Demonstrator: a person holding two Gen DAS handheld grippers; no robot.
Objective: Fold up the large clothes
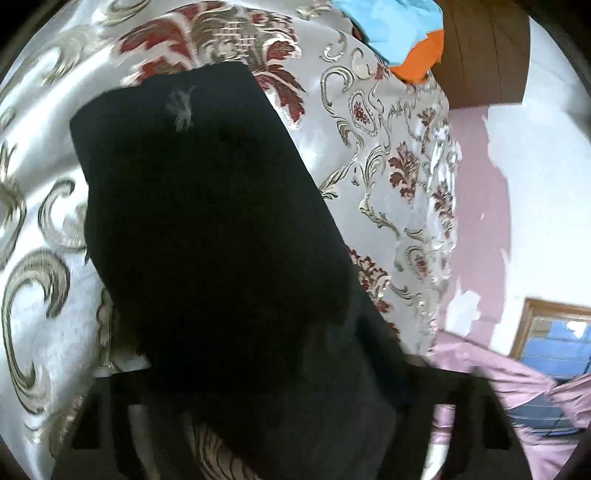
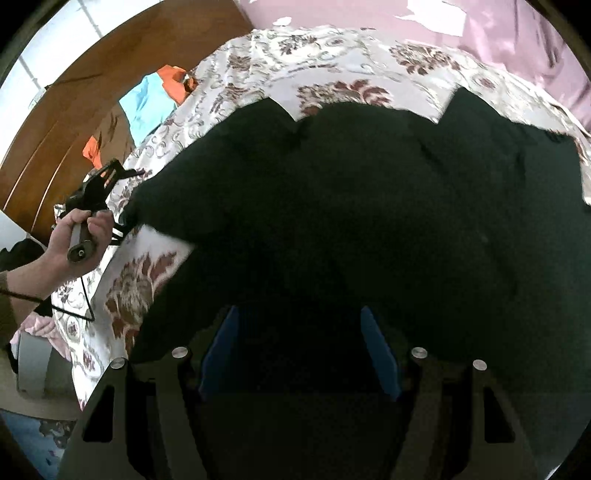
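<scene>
A large black garment [image 2: 351, 206] lies spread on the flowered bedspread [image 2: 332, 55]. My right gripper [image 2: 299, 350] hangs over its near part. The blue pads [image 2: 376, 350] stand apart with their inner faces bare and dark cloth below them. In the right wrist view a hand holds my left gripper [image 2: 131, 201] at the garment's left corner. In the left wrist view a folded black panel [image 1: 207, 206] with a small pale logo [image 1: 181, 109] runs up from the bottom. It covers that gripper's fingertips, so its grip is hidden.
Blue cloth [image 1: 391, 22] and orange cloth [image 1: 417, 55] lie at the bed's far corner by a wooden headboard [image 1: 484, 51]. A pink wall [image 1: 480, 206] and pink bedding [image 1: 517, 384] lie past the bed's edge. A forearm [image 2: 29, 273] enters from the left.
</scene>
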